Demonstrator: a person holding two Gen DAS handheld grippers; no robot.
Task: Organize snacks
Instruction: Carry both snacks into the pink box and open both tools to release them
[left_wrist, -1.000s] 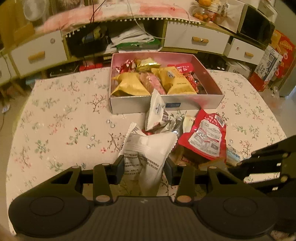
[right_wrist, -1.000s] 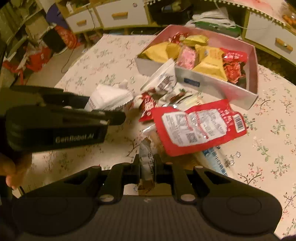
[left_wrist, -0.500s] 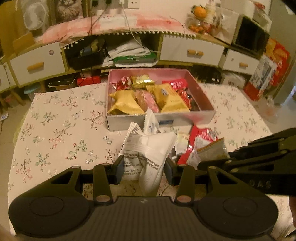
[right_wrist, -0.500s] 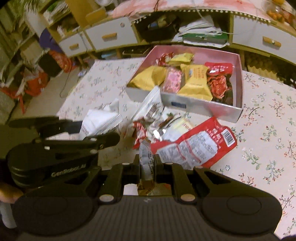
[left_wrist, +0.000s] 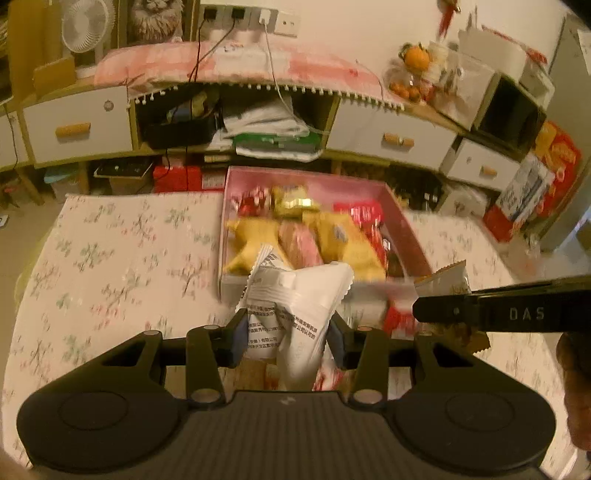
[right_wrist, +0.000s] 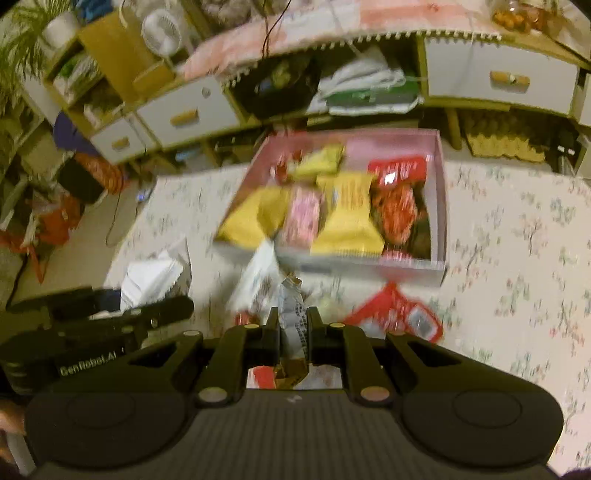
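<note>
- My left gripper (left_wrist: 286, 334) has its jaws clamped on a white packet (left_wrist: 295, 306), holding it upright above the desk (left_wrist: 110, 258), short of the box (left_wrist: 402, 218).
- My right gripper (right_wrist: 293, 328) has its jaws nearly together, pinching a thin silver packet (right_wrist: 291, 314) by its narrow middle; one end sticks up past the fingertips, the brown end hangs below.
- Both packets are off the desk and neither is over the box yet.
- The box, pink inside, sits at the far middle of the desk and is already well filled: yellow packets (right_wrist: 347, 218), a pink packet (right_wrist: 304, 216), red packets (right_wrist: 397, 192) and a gold one at the back. Room looks to be left near the back right corner.
- Still loose on the desk, just in front of the box: a red pouch (right_wrist: 402, 314), another white packet (right_wrist: 258, 273) leaning near the front wall, and a few small wrappers I cannot tell apart through the blur.
- By my reckoning the job is more than half done: most snacks are boxed, two are in my jaws, a small heap is left.
- Next I judge both packets need carrying over the front wall and dropping into free spots.
- The silver packet is held by a thin pinch and could slip.
</note>
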